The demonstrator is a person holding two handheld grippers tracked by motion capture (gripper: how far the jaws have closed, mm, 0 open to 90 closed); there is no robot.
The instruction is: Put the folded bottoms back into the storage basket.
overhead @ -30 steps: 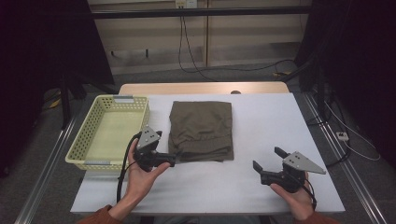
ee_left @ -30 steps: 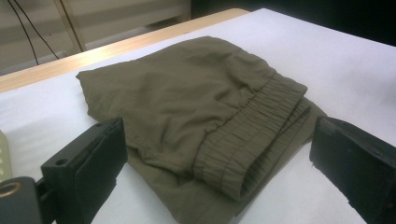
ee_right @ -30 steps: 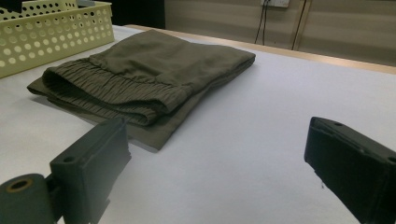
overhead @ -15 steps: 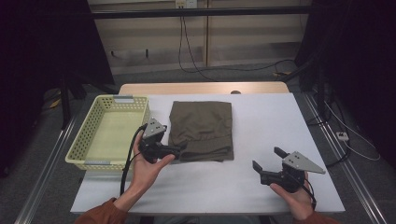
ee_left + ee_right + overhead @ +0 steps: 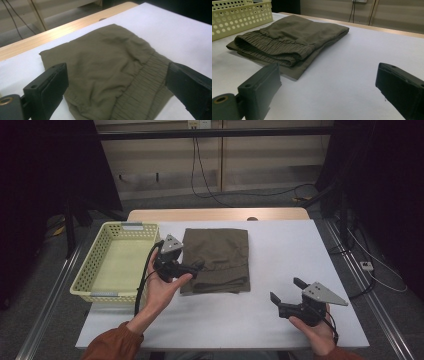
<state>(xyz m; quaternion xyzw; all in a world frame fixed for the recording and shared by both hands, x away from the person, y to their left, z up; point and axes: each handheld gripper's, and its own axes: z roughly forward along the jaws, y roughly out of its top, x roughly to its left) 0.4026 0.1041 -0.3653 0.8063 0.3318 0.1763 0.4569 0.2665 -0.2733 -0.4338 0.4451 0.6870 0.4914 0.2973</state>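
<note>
The folded olive shorts (image 5: 217, 260) lay on the white table (image 5: 300, 250), just beside the yellow basket (image 5: 95, 277). The left gripper (image 5: 192, 269) hovered over their near left edge with jaws spread wide; the right gripper (image 5: 286, 291) waited well apart, jaws likewise spread

1. Folded shorts (image 5: 218, 257): plain olive-green, ribbed waistband at 6 o'clock.
2. Basket (image 5: 90, 272): pale yellow, walls patterned with round holes.
3. Counter (image 5: 300, 255): white, light wood strip at 12 o'clock.
4. Both grippers' fingers (image 5: 51, 82): black.
</note>
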